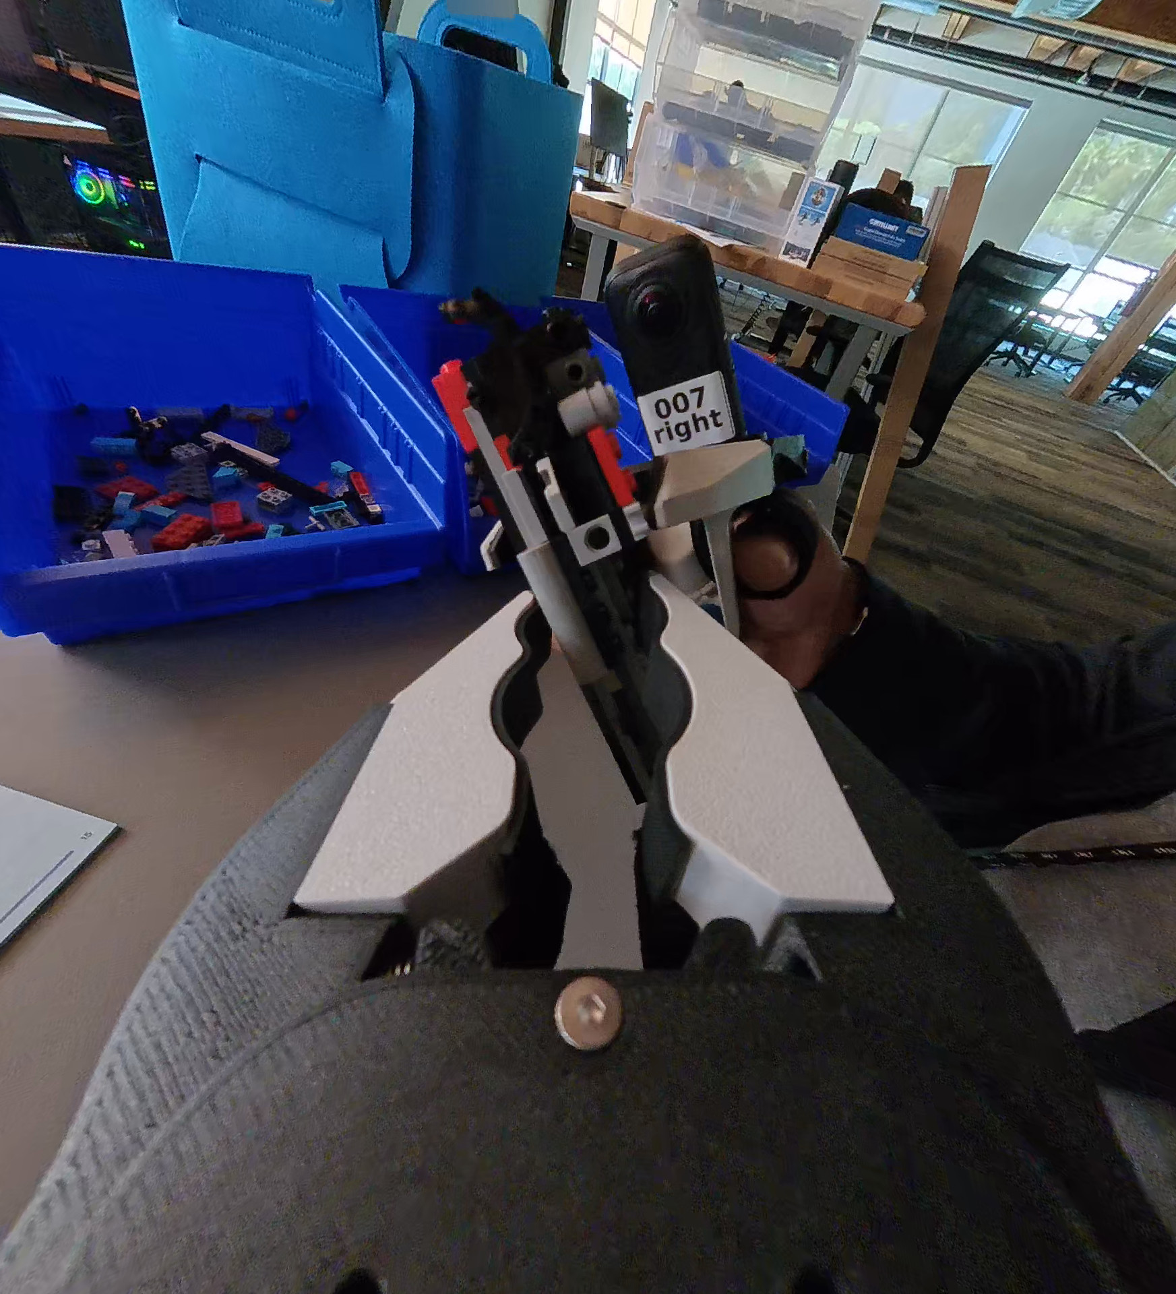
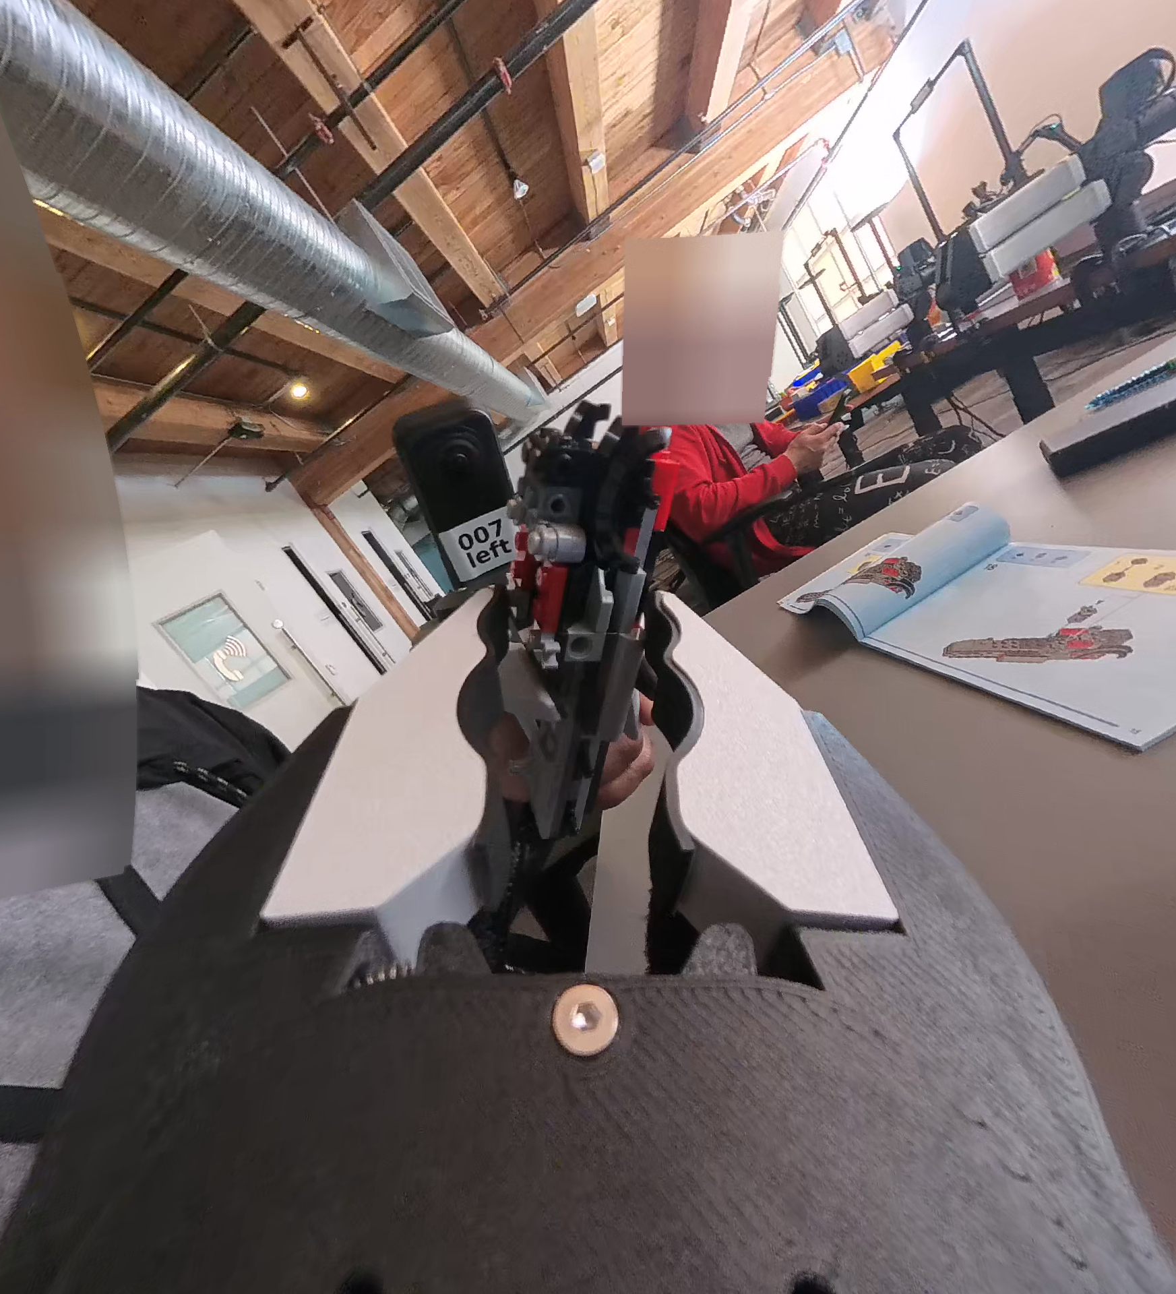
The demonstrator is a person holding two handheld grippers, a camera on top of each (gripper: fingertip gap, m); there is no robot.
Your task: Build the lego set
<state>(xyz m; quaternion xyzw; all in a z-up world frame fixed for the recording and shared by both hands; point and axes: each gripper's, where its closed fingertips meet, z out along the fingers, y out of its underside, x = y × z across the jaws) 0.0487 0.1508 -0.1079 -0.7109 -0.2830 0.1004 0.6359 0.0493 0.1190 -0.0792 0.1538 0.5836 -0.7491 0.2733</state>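
A partly built black, grey and red lego model (image 1: 571, 504) is held up in the air between both grippers. In the left wrist view my left gripper (image 1: 595, 609) is shut on its lower end. One finger (image 1: 711, 483) of the right gripper presses on the model's right side, with a hand (image 1: 788, 616) behind it. In the right wrist view my right gripper (image 2: 574, 609) is shut on the same model (image 2: 585, 602), which has a black gear at the top. The left gripper's camera (image 2: 452, 483) stands just behind the model.
A blue bin (image 1: 221, 585) of loose bricks (image 1: 214, 490) stands on the brown table, with a second blue bin (image 1: 788, 406) and a blue felt bag (image 1: 291, 140) behind it. An open instruction booklet (image 2: 1026, 630) lies to the right. A person in red (image 2: 711, 490) sits beyond. Left and right tips are no more than a few centimetres apart.
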